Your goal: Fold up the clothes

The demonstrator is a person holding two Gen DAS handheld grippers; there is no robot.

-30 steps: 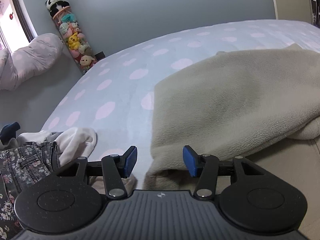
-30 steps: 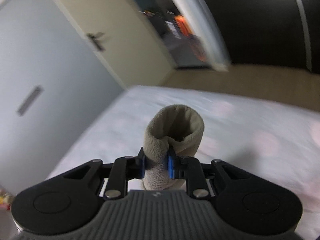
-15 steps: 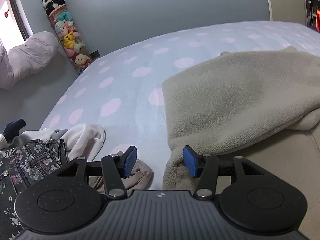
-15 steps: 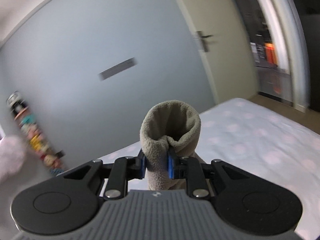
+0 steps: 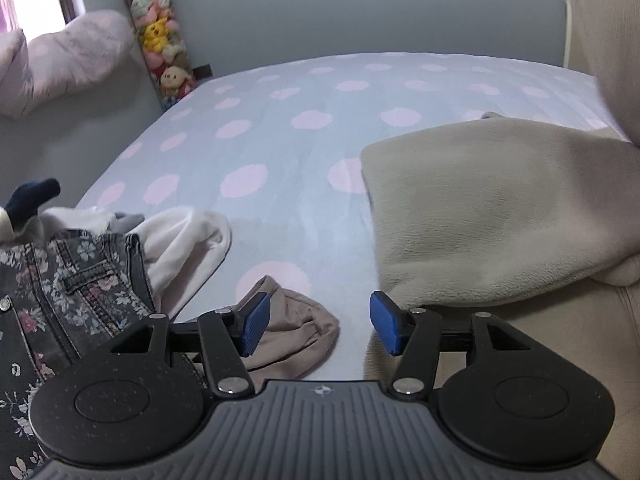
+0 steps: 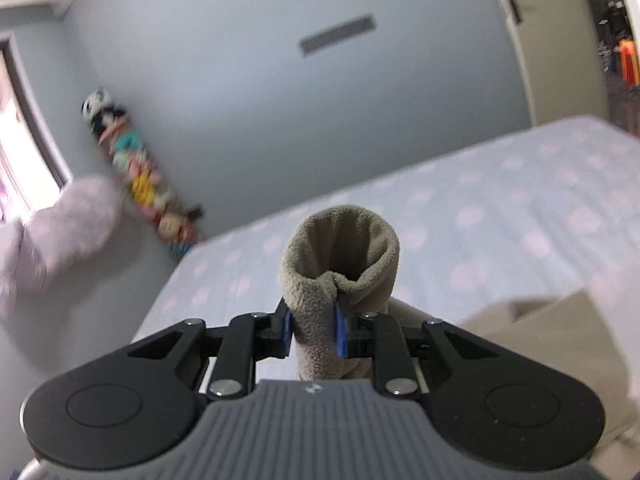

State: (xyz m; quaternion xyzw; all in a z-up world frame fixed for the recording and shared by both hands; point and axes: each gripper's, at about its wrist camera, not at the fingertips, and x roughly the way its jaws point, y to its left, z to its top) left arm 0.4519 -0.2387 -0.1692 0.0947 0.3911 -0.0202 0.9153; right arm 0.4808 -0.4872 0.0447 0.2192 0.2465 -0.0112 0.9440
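Observation:
A beige fleece garment (image 5: pixel 492 208) lies on the polka-dot bed (image 5: pixel 304 140), at the right of the left wrist view. My left gripper (image 5: pixel 318 324) is open and empty, low over the bed just left of the garment's near edge. My right gripper (image 6: pixel 312 330) is shut on a bunched fold of the same beige fleece (image 6: pixel 340 256) and holds it up above the bed (image 6: pixel 480 220). The fleece rises as a rolled tube between the blue pads (image 6: pixel 340 330).
A pile of clothes lies at the left: floral denim (image 5: pixel 60 288), a white garment (image 5: pixel 188 248) and a small tan piece (image 5: pixel 296 328). A tube of plush toys (image 5: pixel 164 36) stands against the wall, beside a pink pillow (image 5: pixel 60 60). A door (image 6: pixel 560 40) is at the right.
My right gripper has swung left with the fleece, from facing the door to facing the toy tube. My left gripper has drawn back and left from the garment edge, uncovering the tan piece.

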